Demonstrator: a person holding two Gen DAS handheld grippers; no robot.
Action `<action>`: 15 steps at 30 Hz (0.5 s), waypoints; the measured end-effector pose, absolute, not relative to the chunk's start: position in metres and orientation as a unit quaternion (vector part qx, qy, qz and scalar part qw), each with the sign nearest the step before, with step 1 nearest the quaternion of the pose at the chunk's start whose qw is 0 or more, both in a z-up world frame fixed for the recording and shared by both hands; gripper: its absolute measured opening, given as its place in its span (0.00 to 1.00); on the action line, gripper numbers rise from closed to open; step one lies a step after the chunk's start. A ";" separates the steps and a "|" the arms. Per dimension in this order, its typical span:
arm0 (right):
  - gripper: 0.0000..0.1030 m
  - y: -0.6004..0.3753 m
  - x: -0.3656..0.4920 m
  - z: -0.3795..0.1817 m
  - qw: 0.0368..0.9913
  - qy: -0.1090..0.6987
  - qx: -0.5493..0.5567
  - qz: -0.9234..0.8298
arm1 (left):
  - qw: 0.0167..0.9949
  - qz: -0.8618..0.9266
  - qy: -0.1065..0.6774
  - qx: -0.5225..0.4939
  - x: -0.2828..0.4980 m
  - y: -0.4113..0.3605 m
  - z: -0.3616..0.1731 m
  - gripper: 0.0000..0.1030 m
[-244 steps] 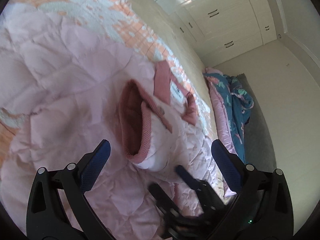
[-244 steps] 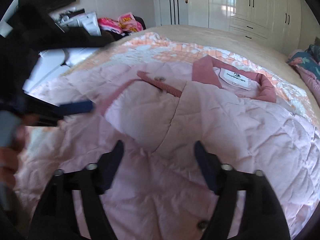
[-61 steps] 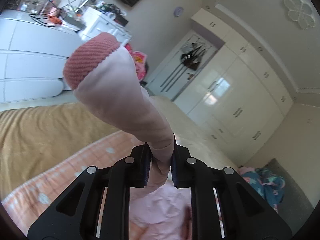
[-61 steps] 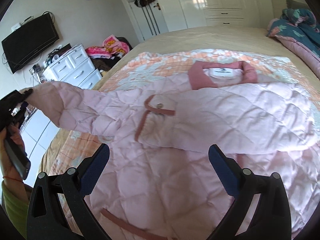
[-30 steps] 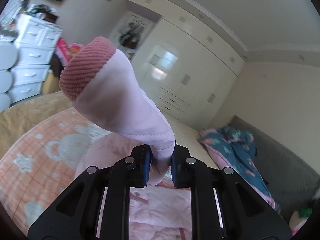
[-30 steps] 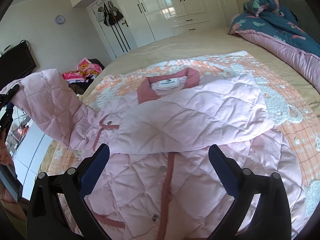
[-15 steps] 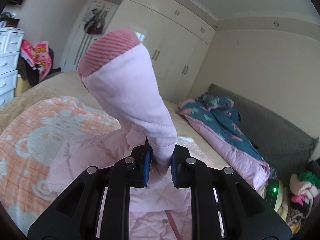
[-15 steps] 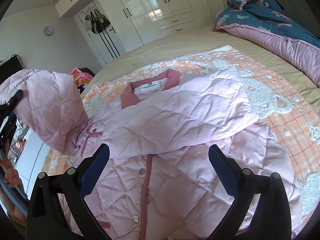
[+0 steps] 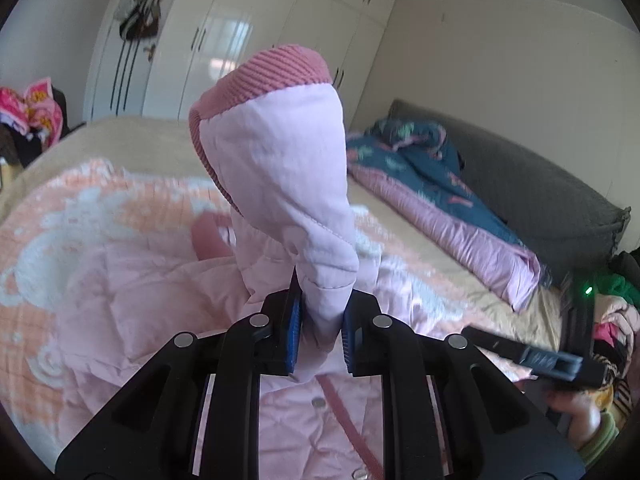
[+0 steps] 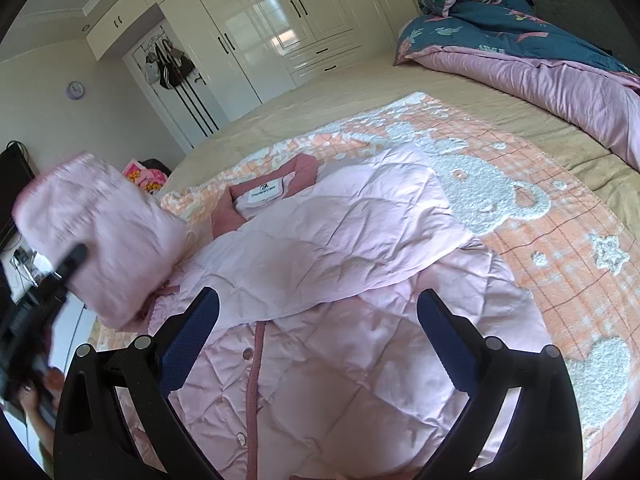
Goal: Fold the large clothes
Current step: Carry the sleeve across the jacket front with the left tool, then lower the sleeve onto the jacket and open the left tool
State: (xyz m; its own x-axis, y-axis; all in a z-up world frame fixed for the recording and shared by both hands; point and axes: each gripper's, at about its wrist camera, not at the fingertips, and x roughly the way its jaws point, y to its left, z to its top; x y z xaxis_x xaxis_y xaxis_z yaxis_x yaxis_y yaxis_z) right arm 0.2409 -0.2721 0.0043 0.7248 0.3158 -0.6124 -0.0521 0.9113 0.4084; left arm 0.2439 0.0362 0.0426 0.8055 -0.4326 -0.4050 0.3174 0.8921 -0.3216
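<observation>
A pink quilted jacket [image 10: 360, 340] lies front-up on the bed, one sleeve [image 10: 340, 232] folded across its chest, collar [image 10: 264, 192] with a white label at the far end. My left gripper [image 9: 318, 336] is shut on the other sleeve [image 9: 280, 168] and holds it up above the jacket, its ribbed dark-pink cuff [image 9: 264, 72] on top. That raised sleeve shows blurred at the left of the right wrist view [image 10: 100, 236]. My right gripper [image 10: 318, 320] is open and empty, just above the jacket's lower front.
An orange-and-white bear blanket [image 10: 560, 240] covers the beige bed [image 10: 340, 96]. A blue-and-pink duvet [image 10: 520, 40] is bunched at the far right. White wardrobes [image 10: 280, 32] stand behind. The right gripper shows at the right of the left wrist view [image 9: 536, 356].
My left gripper has carried the raised sleeve in over the jacket, toward the right. My right gripper stays open and has dropped a little closer to the jacket.
</observation>
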 end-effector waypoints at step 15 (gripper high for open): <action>0.96 -0.308 0.235 -0.002 0.908 0.351 0.216 0.070 | 0.924 -0.212 0.318 -0.027 0.249 -0.021 -0.006 0.09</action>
